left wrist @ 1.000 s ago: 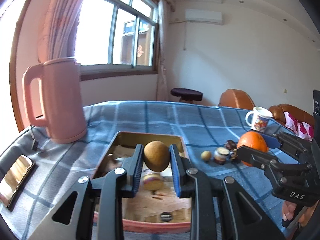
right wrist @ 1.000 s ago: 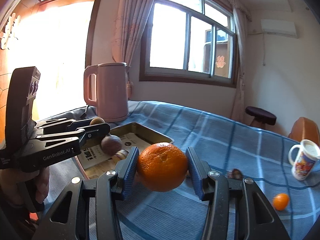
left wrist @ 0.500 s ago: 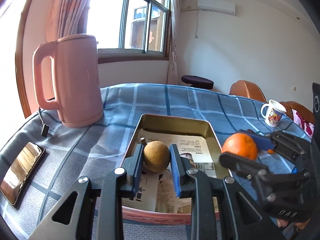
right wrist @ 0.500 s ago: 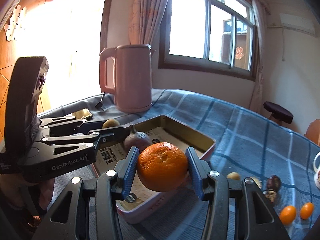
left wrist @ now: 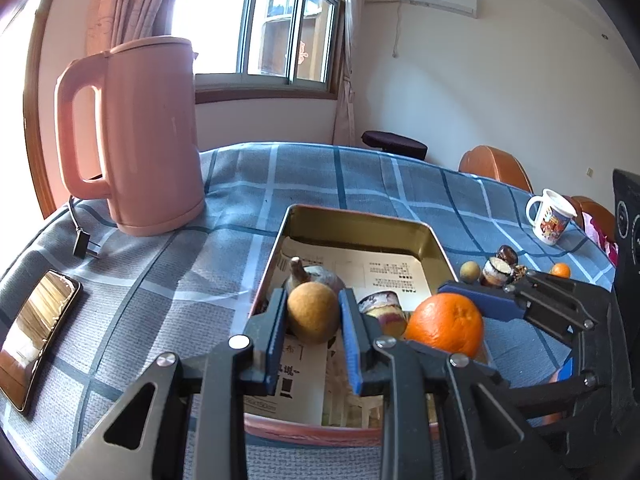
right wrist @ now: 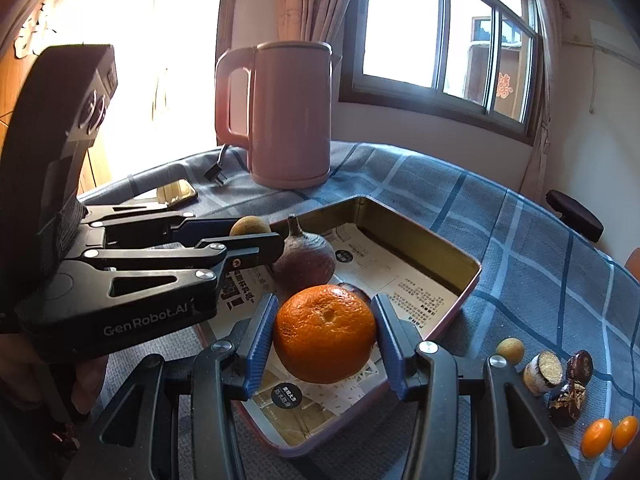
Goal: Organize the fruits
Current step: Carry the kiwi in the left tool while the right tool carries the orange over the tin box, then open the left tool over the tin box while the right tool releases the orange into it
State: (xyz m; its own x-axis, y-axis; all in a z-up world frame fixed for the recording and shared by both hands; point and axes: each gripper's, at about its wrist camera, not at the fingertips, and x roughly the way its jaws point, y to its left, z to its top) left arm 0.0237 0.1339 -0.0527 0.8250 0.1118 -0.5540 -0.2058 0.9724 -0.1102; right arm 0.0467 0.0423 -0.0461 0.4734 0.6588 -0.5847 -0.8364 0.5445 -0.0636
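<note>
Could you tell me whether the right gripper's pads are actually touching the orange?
Touching. In the right wrist view, both blue pads of the right gripper press against the sides of the orange, with no gap visible.

1. "GenRobot.AI" stood in pale letters on the side of the left gripper (right wrist: pixel 256 242).
2. The paper sheet (right wrist: pixel 404 280) lining the tin tray (right wrist: pixel 472 276) carried printed Chinese text, too small to read.
3. The mug (left wrist: pixel 551 217) bore a coloured picture, its wording unreadable.

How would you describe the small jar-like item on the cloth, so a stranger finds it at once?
Start at the metal tray; right of it small things lie in a row on the blue cloth. The white cylinder lies between a round tan fruit and dark brown pieces, its grainy tan end showing.
</note>
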